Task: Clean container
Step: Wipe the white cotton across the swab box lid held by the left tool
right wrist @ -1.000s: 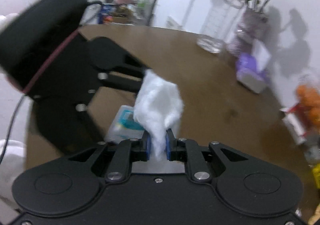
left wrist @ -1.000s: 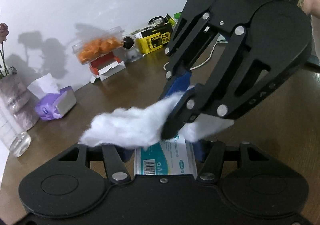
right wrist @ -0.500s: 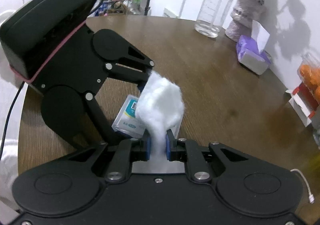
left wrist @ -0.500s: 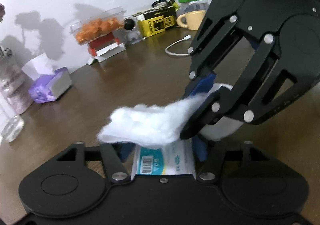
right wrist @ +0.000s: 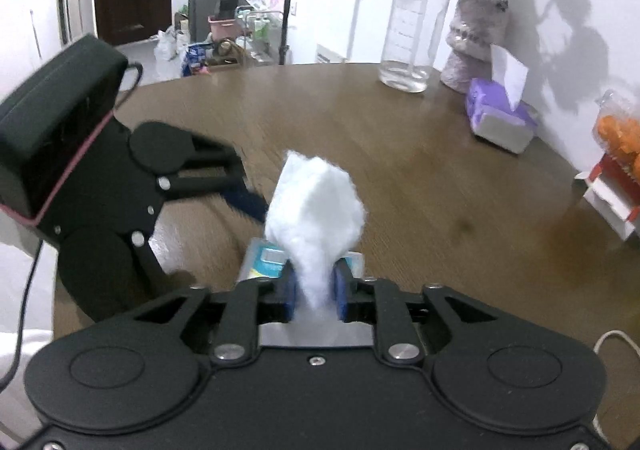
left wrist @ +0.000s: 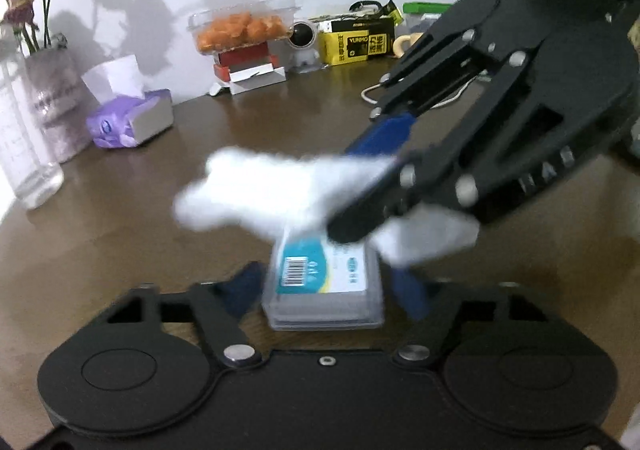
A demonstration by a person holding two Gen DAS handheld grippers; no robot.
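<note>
Between left claw (left wrist: 324, 290) fingers at 6 o'clock: container (left wrist: 324, 286), now seemingly released, jaws spread either side. Right claw (right wrist: 314, 290) clenched on cotton wad (right wrist: 316, 206), wad now lifted clear of lid. Wipe pass appears complete; table (right wrist: 400, 154) beneath.

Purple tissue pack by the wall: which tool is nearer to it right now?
Left, going by the left wrist view. The left tool sits toward the purple tissue pack; the right tool reaches in from the opposite side.
</note>
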